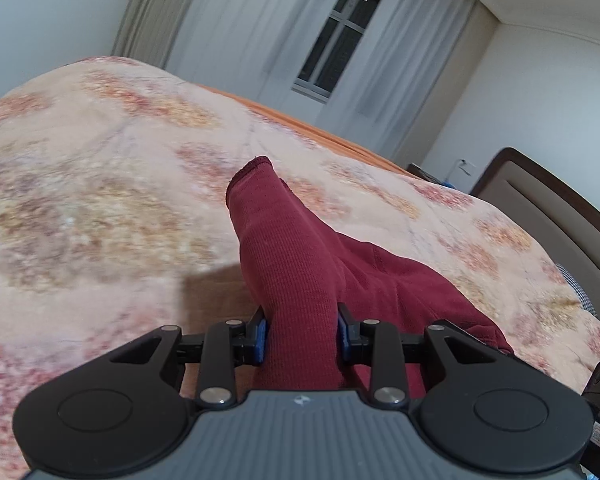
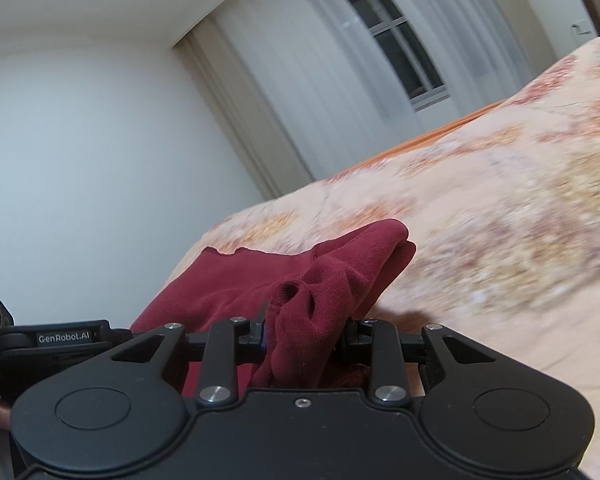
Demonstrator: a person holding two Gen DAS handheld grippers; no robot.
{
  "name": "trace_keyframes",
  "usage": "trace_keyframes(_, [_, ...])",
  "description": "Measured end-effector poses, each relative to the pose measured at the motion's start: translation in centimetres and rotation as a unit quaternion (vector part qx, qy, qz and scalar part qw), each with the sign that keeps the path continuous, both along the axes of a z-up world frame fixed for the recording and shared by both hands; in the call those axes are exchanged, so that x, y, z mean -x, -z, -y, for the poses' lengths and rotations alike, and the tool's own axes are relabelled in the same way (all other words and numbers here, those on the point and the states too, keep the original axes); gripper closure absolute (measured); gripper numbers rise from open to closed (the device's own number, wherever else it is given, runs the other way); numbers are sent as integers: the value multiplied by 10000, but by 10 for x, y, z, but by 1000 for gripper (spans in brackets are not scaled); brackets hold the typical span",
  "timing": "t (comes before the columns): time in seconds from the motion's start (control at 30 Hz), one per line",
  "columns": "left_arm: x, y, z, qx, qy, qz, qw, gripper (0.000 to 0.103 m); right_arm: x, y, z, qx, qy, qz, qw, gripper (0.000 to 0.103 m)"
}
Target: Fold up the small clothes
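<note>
A small dark red knit garment [image 1: 300,264] lies on the floral bedspread [image 1: 100,200]. My left gripper [image 1: 301,332] is shut on one part of it, and a sleeve-like tube of cloth stretches forward from between the blue pads. In the right wrist view the same red garment [image 2: 300,288] bunches up between the fingers of my right gripper [image 2: 305,340], which is shut on it. The rest of the cloth spreads left toward the left gripper's body [image 2: 52,340]. The fingertips of both grippers are hidden by cloth.
The bedspread [image 2: 499,240] covers a wide bed with an orange sheet edge [image 1: 339,140] at the far side. A brown headboard [image 1: 559,208] stands at the right. White curtains and a window [image 1: 339,40] are behind the bed.
</note>
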State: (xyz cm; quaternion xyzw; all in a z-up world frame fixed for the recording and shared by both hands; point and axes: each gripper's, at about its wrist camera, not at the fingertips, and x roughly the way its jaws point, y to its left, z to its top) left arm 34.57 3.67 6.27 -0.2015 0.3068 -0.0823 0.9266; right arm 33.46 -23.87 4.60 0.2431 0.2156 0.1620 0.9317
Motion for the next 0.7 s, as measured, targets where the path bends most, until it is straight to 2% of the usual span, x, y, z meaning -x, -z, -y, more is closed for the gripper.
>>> trace_keyframes(0.2, [5, 32, -26, 263, -188, -273, 9991, 65, -1, 16, -35, 362, -67, -176, 9992, 70])
trace_keyframes(0.33, [12, 39, -32, 308, -337, -308, 9985, 54, 6, 20, -37, 561, 22, -190, 9982, 60])
trace_keyframes(0.4, [16, 38, -31, 296, -400, -291, 9983, 46, 10, 18, -37, 747, 72, -142, 9971, 46])
trace_keyframes(0.47, [22, 34, -30, 224, -480, -248, 9983, 29, 17, 15, -38, 899, 138, -61, 9958, 35])
trace_keyframes(0.63, [51, 13, -24, -125, -672, 47, 9976, 11, 42, -1, -39, 1200, 290, 295, 9919, 16])
trace_keyframes(0.7, [67, 3, -22, -254, -752, 203, 9966, 3, 57, -10, -39, 1288, 337, 483, 9899, 4])
